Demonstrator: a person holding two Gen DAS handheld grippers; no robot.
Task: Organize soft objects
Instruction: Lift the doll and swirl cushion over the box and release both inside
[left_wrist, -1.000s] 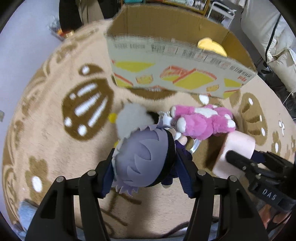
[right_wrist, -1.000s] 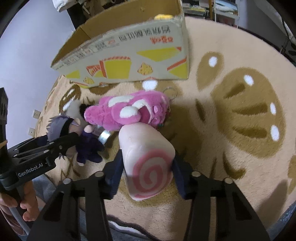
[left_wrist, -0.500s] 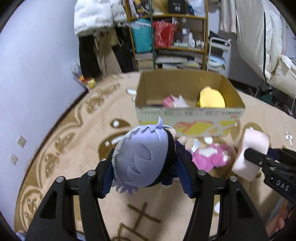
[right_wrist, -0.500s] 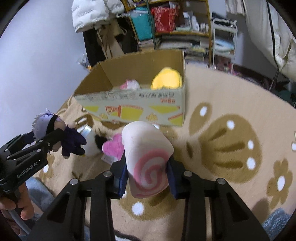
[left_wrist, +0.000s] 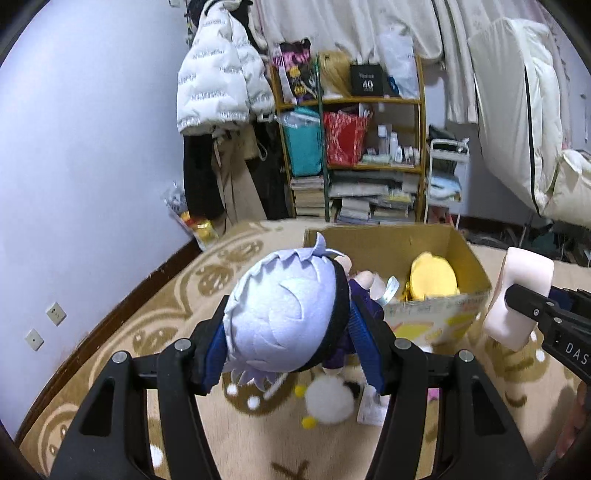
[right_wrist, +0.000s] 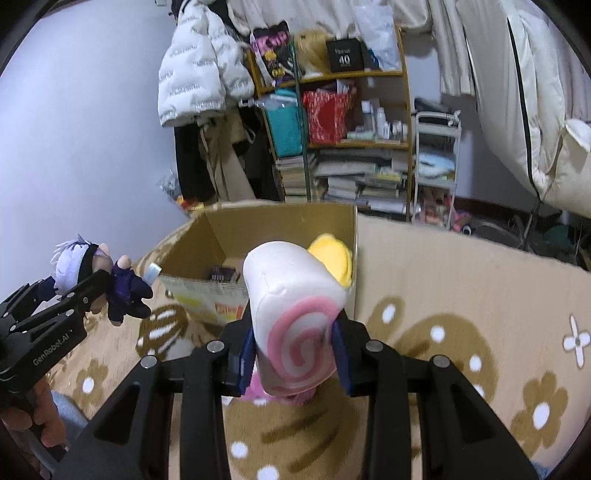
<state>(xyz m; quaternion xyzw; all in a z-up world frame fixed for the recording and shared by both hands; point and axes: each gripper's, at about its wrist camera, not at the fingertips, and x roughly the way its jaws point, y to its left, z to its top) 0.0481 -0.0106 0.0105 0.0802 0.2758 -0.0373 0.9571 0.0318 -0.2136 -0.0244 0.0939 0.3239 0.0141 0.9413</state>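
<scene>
My left gripper (left_wrist: 291, 347) is shut on a plush doll (left_wrist: 288, 314) with pale lilac hair, a black blindfold and dark purple clothes, held in the air in front of an open cardboard box (left_wrist: 461, 254). The doll also shows in the right wrist view (right_wrist: 92, 273). My right gripper (right_wrist: 295, 350) is shut on a white swiss-roll plush (right_wrist: 295, 317) with a pink spiral end, held up before the box (right_wrist: 284, 225). A yellow plush (left_wrist: 432, 277) lies inside the box. A white pom-pom toy (left_wrist: 328, 402) lies on the rug below the doll. A pink plush (right_wrist: 255, 387) peeks out under the roll.
A beige rug (right_wrist: 461, 295) with brown paw and flower patterns covers the floor. Behind the box stand a cluttered shelf (left_wrist: 354, 155) with books and bags, a white puffer jacket (left_wrist: 218, 77) on a rack, and a small white cart (left_wrist: 447, 177). A lilac wall (left_wrist: 92, 166) is at left.
Both grippers have lifted their plush toys off the rug and tilted up toward the box. The box interior and the room behind have come into view; the pink plush stays on the rug.
</scene>
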